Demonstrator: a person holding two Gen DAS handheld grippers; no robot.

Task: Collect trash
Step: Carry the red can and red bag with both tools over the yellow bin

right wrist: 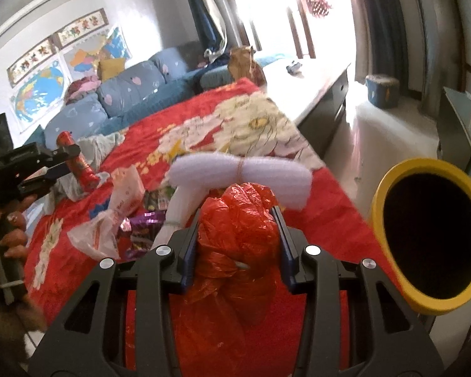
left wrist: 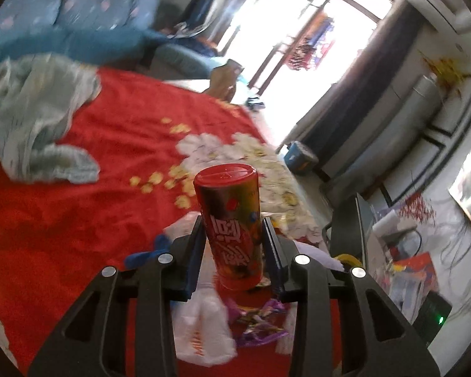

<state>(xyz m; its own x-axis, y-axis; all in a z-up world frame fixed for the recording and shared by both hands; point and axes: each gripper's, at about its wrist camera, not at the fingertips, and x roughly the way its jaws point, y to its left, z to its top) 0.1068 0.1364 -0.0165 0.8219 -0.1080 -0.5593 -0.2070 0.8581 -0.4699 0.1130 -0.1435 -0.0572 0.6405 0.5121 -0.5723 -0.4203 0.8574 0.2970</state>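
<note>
Gripped between the two pads of the left gripper [left wrist: 234,242] is one tall red snack tube [left wrist: 232,226] with a red plastic lid, lifted clear of the red bedspread [left wrist: 110,157]. White lettering runs down the tube's side, but it is stylised and blurred and I cannot read it. From the right wrist view the same tube shows tilted, clamped across its middle, with a hand [right wrist: 9,235] on the gripper's handle.

Over on the other side, the right gripper [right wrist: 237,242] has its pads pressed into one crumpled orange-red plastic bag [right wrist: 235,235], shiny and creased, bunched up between the fingers.

Lying on the bedspread among the rest of the trash I count one white plastic bag [right wrist: 110,220] with orange printing too small to read, a purple foil wrapper [right wrist: 144,229] just beside it, and two white foam pieces [right wrist: 245,176], each tied at its middle, just beyond the orange bag.

One yellow-rimmed bin [right wrist: 392,188] with a dark inside stands at the bed's near right edge, mouth towards the camera.

On the far wall hang two maps [right wrist: 37,91] and two long framed scrolls [right wrist: 31,59]; their characters are too small to read.
</note>
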